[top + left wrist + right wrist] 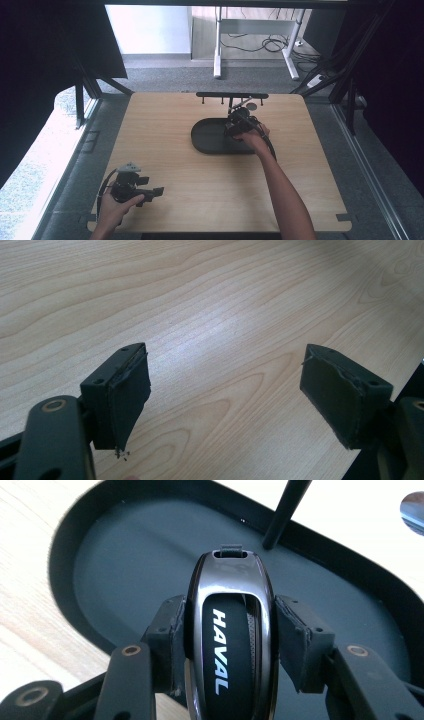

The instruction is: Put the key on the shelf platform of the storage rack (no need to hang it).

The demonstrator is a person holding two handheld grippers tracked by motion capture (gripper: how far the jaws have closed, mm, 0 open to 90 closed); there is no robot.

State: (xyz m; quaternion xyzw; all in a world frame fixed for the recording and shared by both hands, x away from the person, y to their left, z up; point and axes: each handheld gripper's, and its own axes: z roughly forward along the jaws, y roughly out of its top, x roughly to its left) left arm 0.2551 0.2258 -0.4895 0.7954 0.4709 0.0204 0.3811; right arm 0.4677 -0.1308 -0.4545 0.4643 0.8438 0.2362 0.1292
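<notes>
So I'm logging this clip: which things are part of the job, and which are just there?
In play:
right gripper, shut on the glossy black HAVAL car key fob
black oval tray beneath it
black key rack with hooks

Not in play:
left gripper, open over bare wooden table

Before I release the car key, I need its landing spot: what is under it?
Under the HAVAL key fob, gripped by the right gripper, lies the dark oval tray. The floor directly beneath the fob is hidden.

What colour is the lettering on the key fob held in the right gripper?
White "HAVAL" lettering on the black, chrome-framed key fob, clearest in the right gripper view.
</notes>
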